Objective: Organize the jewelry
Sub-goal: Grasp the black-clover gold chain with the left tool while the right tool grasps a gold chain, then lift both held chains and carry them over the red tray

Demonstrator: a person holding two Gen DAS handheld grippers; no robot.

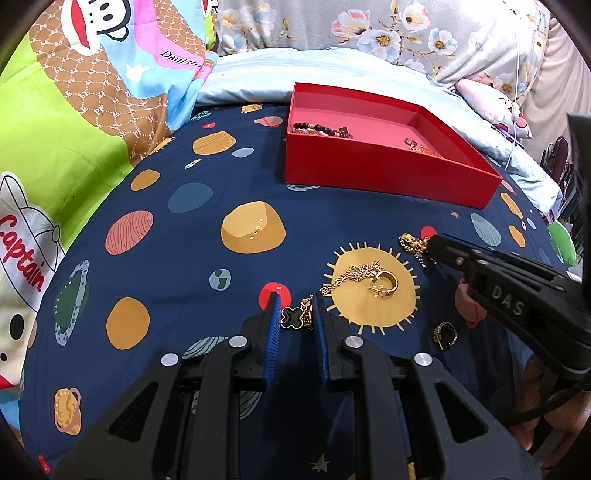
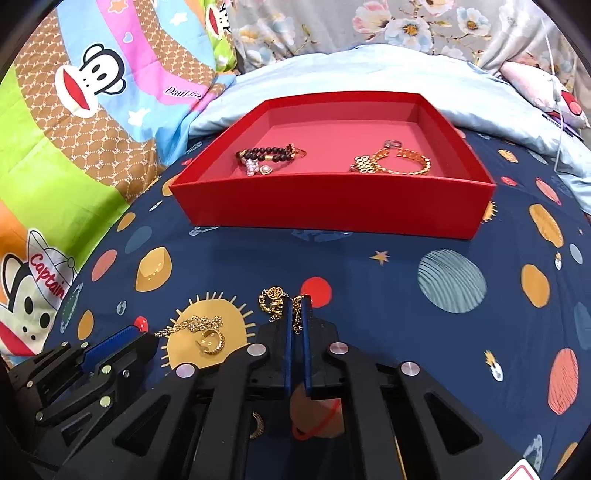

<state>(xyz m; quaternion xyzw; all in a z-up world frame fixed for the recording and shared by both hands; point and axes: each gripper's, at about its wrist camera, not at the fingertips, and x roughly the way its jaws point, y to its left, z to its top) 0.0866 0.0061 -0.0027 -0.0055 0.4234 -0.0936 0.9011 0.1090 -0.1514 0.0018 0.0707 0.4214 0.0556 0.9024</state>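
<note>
It's somebody's bedroom at home: a bed under a navy planet-print sheet [image 1: 177,258], a cartoon-monkey quilt [image 2: 85,110] bunched alongside, and floral pillows [image 1: 406,29] piled at the head.

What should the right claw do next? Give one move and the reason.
Probably lift the right claw and carry it to the red box. Its fingers look shut on a gold chain, and the box ahead already holds two bracelets, so this piece likely goes there next.
</note>
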